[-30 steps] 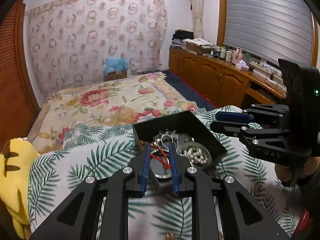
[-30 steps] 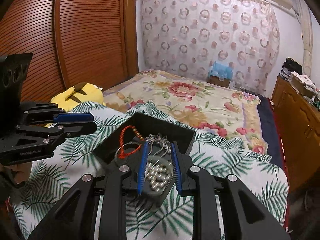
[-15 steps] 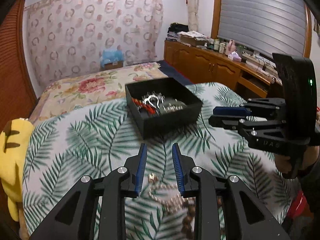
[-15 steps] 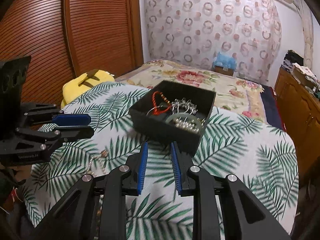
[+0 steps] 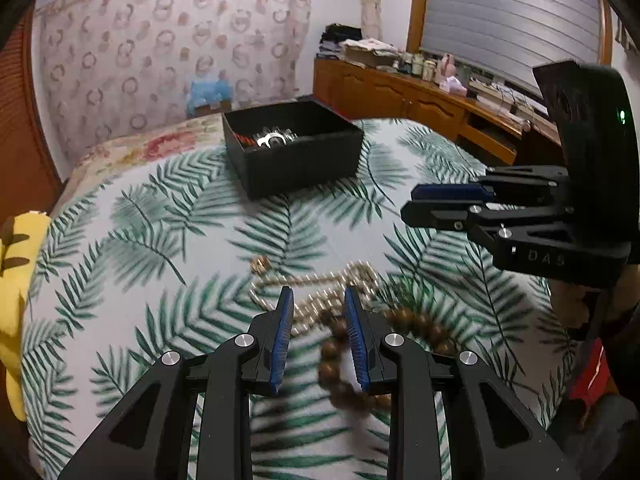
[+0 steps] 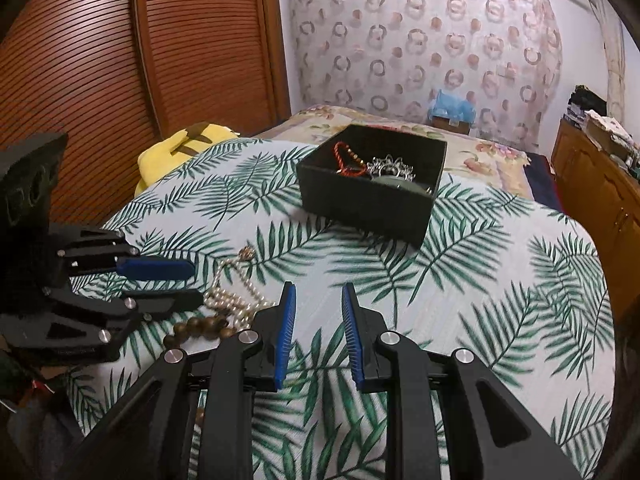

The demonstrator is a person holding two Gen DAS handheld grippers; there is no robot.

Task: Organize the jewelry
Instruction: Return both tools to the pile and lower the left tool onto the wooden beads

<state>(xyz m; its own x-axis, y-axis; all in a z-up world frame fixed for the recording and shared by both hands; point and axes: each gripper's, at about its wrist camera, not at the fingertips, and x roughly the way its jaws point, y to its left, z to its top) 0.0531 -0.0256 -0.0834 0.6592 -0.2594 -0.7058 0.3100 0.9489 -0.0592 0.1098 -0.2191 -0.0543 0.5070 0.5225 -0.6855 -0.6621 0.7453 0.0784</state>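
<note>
Hovering with jaws spread and empty, the left gripper [image 5: 316, 334] is lining up over the wooden bead bracelet [image 5: 352, 360] near the bedspread's [image 5: 168, 248] front edge, needing a centred, low pinch; the right gripper [image 6: 318, 334] is idling, parted.

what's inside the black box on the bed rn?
In the black box: a red cord bracelet, a tangle of silver pieces and a greenish round piece beside them. The near wall hides the floor of the box, so anything lying lower cannot be seen.
</note>
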